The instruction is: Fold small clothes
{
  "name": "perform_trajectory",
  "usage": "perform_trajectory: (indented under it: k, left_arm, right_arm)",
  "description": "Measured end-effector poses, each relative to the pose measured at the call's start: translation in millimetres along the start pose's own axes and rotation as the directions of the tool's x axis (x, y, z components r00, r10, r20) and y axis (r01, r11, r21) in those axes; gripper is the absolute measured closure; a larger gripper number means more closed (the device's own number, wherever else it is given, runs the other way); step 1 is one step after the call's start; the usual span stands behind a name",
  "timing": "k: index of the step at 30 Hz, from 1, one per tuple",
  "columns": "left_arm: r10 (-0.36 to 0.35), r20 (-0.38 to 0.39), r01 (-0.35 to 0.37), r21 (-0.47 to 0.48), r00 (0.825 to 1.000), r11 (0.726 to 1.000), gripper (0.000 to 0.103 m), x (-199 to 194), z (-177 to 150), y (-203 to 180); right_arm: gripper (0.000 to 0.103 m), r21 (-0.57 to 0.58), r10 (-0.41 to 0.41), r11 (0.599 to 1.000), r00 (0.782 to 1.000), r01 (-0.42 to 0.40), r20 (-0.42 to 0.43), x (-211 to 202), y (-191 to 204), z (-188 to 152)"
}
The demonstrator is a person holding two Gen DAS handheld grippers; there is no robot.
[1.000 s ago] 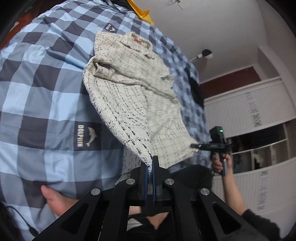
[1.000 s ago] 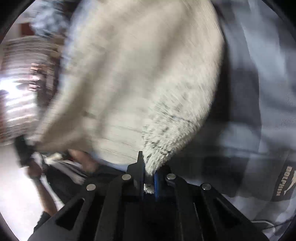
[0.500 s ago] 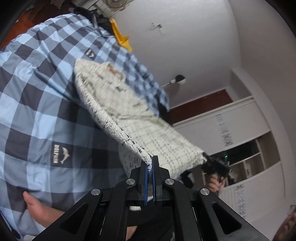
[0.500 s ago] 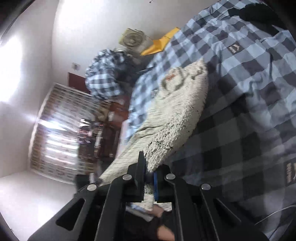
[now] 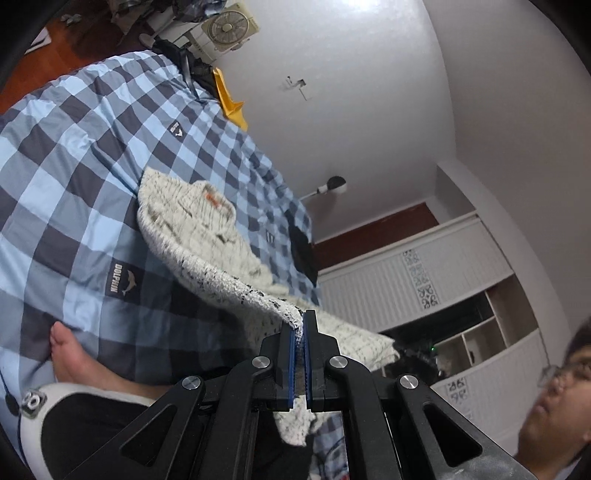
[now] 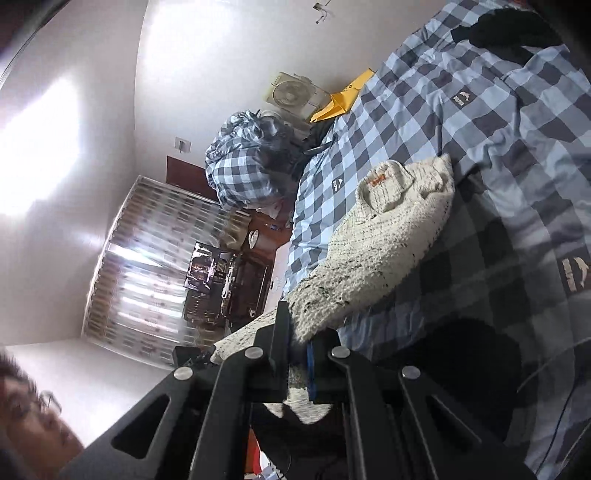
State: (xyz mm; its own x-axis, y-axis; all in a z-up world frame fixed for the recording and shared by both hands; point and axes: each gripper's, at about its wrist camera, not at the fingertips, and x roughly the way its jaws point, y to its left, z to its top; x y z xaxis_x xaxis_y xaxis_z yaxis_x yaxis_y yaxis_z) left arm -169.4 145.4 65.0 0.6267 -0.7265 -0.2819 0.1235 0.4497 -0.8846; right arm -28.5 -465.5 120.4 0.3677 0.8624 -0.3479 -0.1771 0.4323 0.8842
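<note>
Cream knit garment (image 5: 207, 236) is pinched at its near hem by the closed left gripper (image 5: 303, 354) and right gripper (image 6: 297, 354), collar end resting on the checked bedspread (image 5: 74, 184). A bare foot (image 5: 74, 354) is seen only in the left view, a curtained window (image 6: 147, 273) only in the right.

- Checked bedspread (image 5: 74, 155): broad bare stretch to the side of my cream garment (image 5: 199, 236), open for passage
- Bare foot (image 5: 74, 354): on the bedspread's near edge, beside my left gripper (image 5: 303, 354)
- Black cloth (image 6: 506, 33): far corner, well apart
- Bundled checked bedding (image 6: 243, 162), fan (image 6: 291, 92): block the head end
</note>
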Motion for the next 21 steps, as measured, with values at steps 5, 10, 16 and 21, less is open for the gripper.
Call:
perform_trajectory:
  k: [5, 10, 16, 21]
  left_arm:
    - [0.043, -0.023, -0.043, -0.040, 0.999, 0.998, 0.100, 30, 28, 22]
    - [0.080, -0.063, -0.089, -0.158, 0.995, 0.984, 0.100, 95, 105, 70]
    - [0.157, -0.028, -0.159, -0.279, 0.987, 0.947, 0.100, 172, 225, 136]
    - [0.273, -0.024, -0.267, -0.305, 0.962, 0.914, 0.100, 239, 304, 202]
  right_arm:
    - [0.100, 0.160, 0.000, 0.987, 1.000, 0.003, -0.015, 31, -35, 37]
    - [0.099, 0.314, -0.014, 0.949, 0.997, 0.037, -0.074, 87, -88, 118]
    - [0.099, 0.465, -0.049, 0.882, 0.996, 0.080, -0.078, 164, -156, 243]
    - [0.095, 0.546, -0.086, 0.831, 0.994, 0.110, -0.069, 231, -227, 325]
